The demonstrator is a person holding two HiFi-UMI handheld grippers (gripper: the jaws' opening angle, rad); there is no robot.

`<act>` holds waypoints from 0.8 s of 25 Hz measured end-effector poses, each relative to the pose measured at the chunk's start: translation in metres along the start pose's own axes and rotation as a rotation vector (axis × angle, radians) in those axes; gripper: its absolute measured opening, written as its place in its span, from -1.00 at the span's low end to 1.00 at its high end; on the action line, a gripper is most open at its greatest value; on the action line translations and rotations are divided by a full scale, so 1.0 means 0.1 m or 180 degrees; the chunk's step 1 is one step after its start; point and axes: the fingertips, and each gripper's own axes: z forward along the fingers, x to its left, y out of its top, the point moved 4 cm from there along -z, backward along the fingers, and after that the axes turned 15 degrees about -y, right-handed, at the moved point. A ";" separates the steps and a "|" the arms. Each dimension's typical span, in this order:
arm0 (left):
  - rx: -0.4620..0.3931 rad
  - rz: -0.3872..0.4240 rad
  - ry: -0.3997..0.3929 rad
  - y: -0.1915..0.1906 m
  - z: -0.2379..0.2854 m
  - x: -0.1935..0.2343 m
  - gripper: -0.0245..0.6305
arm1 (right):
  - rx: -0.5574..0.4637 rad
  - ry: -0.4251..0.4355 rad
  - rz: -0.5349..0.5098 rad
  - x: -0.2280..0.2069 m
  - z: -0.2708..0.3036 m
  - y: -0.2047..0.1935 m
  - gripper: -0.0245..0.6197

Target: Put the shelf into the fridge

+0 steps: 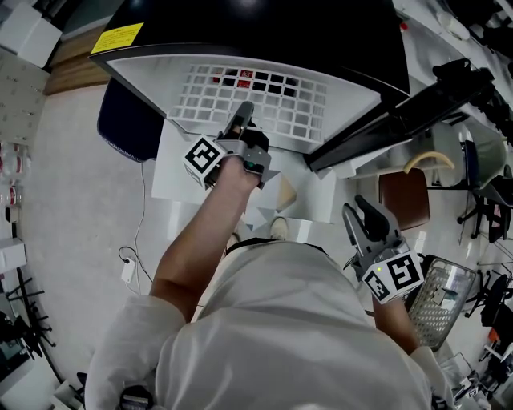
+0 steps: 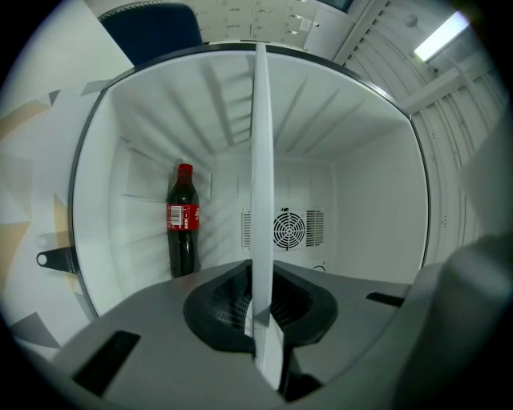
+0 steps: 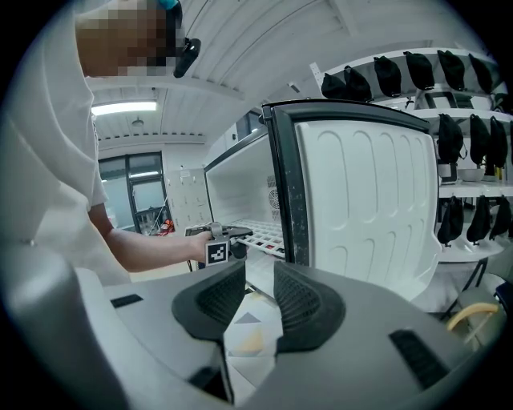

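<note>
The white grid shelf [image 1: 248,100] lies flat, partly inside the open fridge [image 1: 240,24]. My left gripper [image 1: 243,112] is shut on its front edge. In the left gripper view the shelf [image 2: 260,160] shows edge-on as a thin white strip, clamped between the pads of the left gripper [image 2: 260,280]. Behind it is the white fridge interior, with a cola bottle [image 2: 183,220] at the left and a fan vent [image 2: 286,230] on the back wall. My right gripper [image 1: 359,210] hangs low at the right, open and holding nothing. From the right gripper [image 3: 260,292] I see the left gripper [image 3: 216,240] and the shelf [image 3: 260,234].
The fridge door [image 1: 401,120] stands open to the right, its white inner side [image 3: 369,200] close to my right gripper. A brown chair [image 1: 405,196] and a metal mesh basket [image 1: 441,300] are at the right. A dark blue chair [image 1: 128,128] stands left of the fridge.
</note>
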 end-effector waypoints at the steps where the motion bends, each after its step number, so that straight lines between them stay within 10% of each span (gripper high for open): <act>1: 0.0000 -0.0001 0.0000 0.00 0.02 0.01 -0.82 | 0.0000 -0.0007 0.0002 -0.01 0.00 0.00 -0.55; 20: 0.0026 0.0062 -0.0066 0.07 0.30 0.15 -0.81 | 0.0001 -0.0162 0.0062 -0.05 -0.09 -0.05 -0.55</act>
